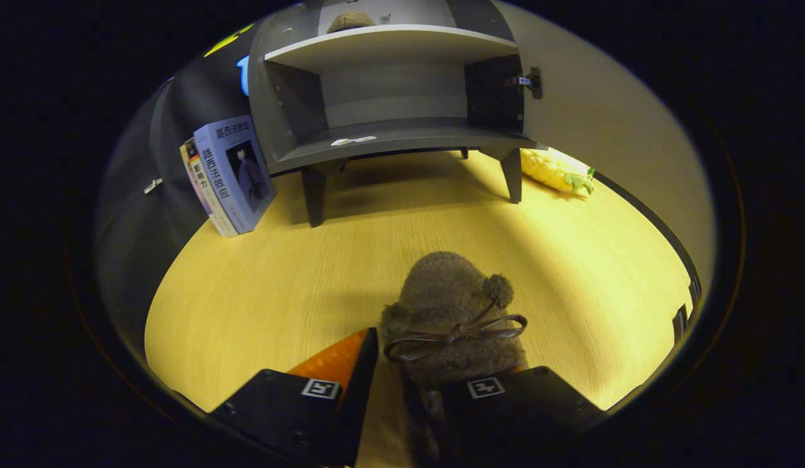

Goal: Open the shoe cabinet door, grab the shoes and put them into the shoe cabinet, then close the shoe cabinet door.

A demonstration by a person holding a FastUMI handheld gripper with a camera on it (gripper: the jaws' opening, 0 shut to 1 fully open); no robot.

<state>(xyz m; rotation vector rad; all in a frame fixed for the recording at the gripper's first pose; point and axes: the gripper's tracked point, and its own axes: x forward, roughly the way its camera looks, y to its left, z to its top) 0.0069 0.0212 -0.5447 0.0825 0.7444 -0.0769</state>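
Observation:
A brown fuzzy shoe (pixel 451 305) with a dark bow and a pompom rests on the wooden table (pixel 259 305), toe pointing toward the cabinet. My gripper (pixel 415 383) straddles its rear collar. The right finger lies against the shoe, while a thin strip of table shows between the left finger and the collar. The grey shoe cabinet (pixel 389 91) stands beyond on short legs. Its door (pixel 603 130) is swung open to the right. A second brown shoe (pixel 350 21) sits on the upper shelf. The lower shelf holds only a small white tag.
Two books (pixel 230 172) lean against the cabinet's left side. A yellow pineapple toy (pixel 558 170) lies by the right leg, under the open door. Bare table stretches between the shoe and the cabinet. A dark wall runs along the left.

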